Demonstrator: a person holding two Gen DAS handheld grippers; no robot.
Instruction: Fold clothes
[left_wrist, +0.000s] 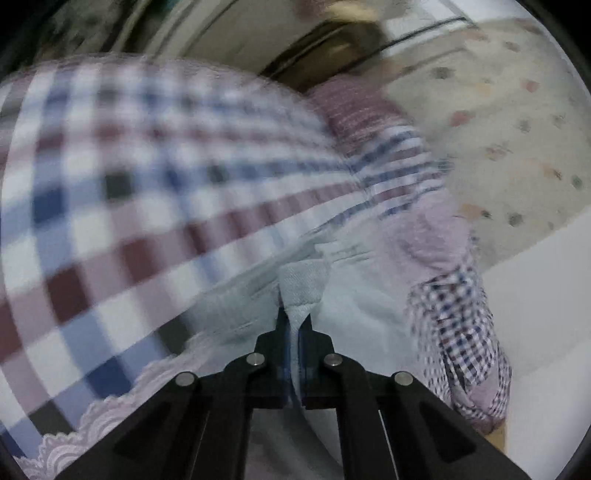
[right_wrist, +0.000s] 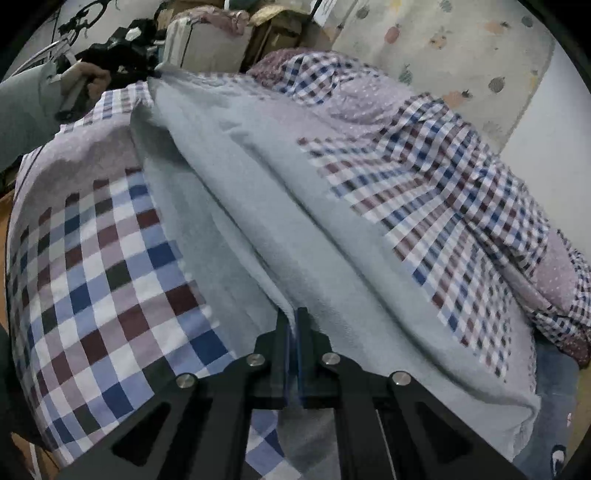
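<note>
Both grippers clamped on the pale grey-blue garment (right_wrist: 280, 206): left gripper (left_wrist: 294, 321) jaws pinch a bunched edge, right gripper (right_wrist: 294, 317) jaws hold a fold ridge. Garment is stretched between them over the checked bedspread (right_wrist: 110, 258), probably to tension it for a clean fold. Left view blurred. Checked shirt (right_wrist: 443, 192) lies alongside.

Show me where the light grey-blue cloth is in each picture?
Left wrist view: the grey-blue cloth sits low in the middle, pinched by the left hand-held gripper.
Right wrist view: it runs diagonally across the centre.
Shared landmark: the checked bedcover under it.
</note>
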